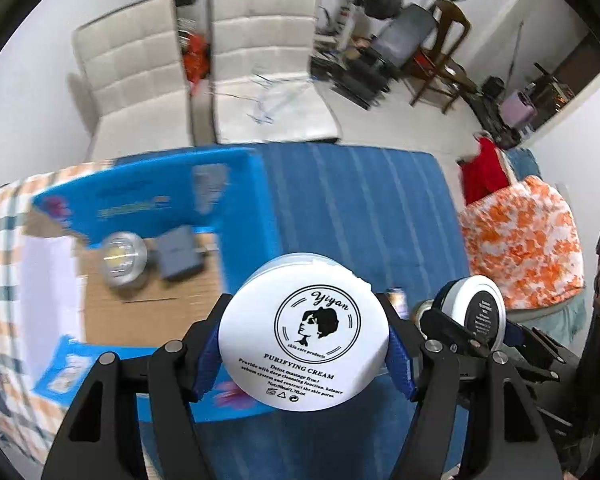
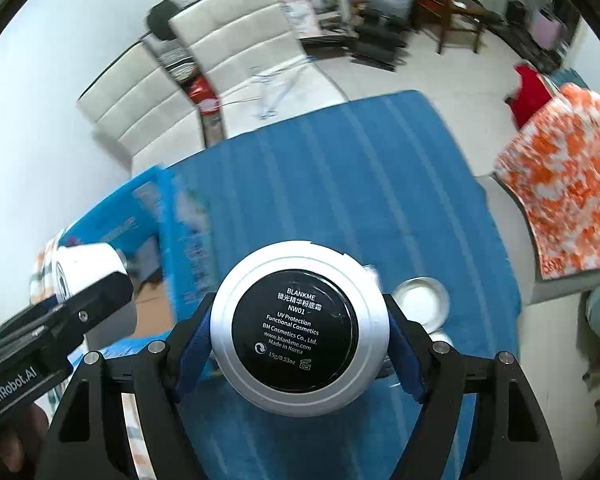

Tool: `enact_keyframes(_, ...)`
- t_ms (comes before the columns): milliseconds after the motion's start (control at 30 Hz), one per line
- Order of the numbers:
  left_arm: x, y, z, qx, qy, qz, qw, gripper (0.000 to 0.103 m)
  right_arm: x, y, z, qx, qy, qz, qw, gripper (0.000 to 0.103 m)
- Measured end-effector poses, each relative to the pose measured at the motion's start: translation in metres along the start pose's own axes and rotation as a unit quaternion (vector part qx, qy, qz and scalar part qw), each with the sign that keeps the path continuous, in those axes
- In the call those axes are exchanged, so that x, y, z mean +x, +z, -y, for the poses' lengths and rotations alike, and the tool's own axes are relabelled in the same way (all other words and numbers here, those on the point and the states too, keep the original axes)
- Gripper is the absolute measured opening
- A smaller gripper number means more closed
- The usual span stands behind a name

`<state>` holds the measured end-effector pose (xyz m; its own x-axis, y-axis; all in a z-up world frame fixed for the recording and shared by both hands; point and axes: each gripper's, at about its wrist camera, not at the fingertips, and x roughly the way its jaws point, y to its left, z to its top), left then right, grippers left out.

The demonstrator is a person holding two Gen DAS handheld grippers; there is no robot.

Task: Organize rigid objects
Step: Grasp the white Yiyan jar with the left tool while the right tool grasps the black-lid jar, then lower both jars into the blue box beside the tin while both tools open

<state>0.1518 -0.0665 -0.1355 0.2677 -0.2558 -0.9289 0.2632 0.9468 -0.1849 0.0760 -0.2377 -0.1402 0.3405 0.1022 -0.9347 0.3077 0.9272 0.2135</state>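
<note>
The left gripper [image 1: 305, 354] is clamped on a white cream jar [image 1: 305, 332], its blue pads [image 1: 400, 364] pressed against the jar's sides and its printed base turned to the camera. The jar is held above the blue cloth [image 1: 360, 208], just right of an open blue box [image 1: 156, 200]. On the box's cardboard floor lie a silver tin [image 1: 123, 258] and a grey block [image 1: 179, 254], close together at the far end. The box's near right wall stands between the jar and that floor.

The right gripper [image 2: 300, 330] is clamped on a silver compact [image 2: 300, 328] with a black label, held over the cloth's near part. Just right of it a small white dish [image 2: 422, 304] rests on the cloth, partly hidden by the gripper's finger. In the left view another small item behind the jar is too blurred to name.

Far off stand two white chairs [image 1: 204, 76], and an orange-patterned cloth [image 1: 528, 240] lies to the right.
</note>
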Motion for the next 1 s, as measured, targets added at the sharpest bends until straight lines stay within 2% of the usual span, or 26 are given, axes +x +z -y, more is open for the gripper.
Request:
enact_keyframes(267, -0.042, -0.024, -0.071, -0.042, 0.049, 0.028, 0.9975, 0.066, -0.004, -0.016, -0.095, -0.061, 0.014, 0.002, 0.998, 0.079)
enact_keyframes(633, -0.076, -0.044, -0.128, -0.071, 0.074, 0.046, 0.9937, 0.066, -0.007, -0.016, -0.164, -0.099, 0.04, 0.01, 0.994, 0.079)
enact_keyframes(800, -0.052, -0.034, -0.165, -0.088, 0.08, 0.03, 0.9925, 0.066, 0.022, -0.01, -0.183, -0.096, 0.058, -0.016, 0.994, 0.079)
enact_keyframes(1000, 0.021, -0.005, -0.222, -0.108, 0.104, -0.033, 0.9881, 0.066, 0.094, 0.006, -0.209, -0.116, 0.015, -0.048, 0.992, 0.079)
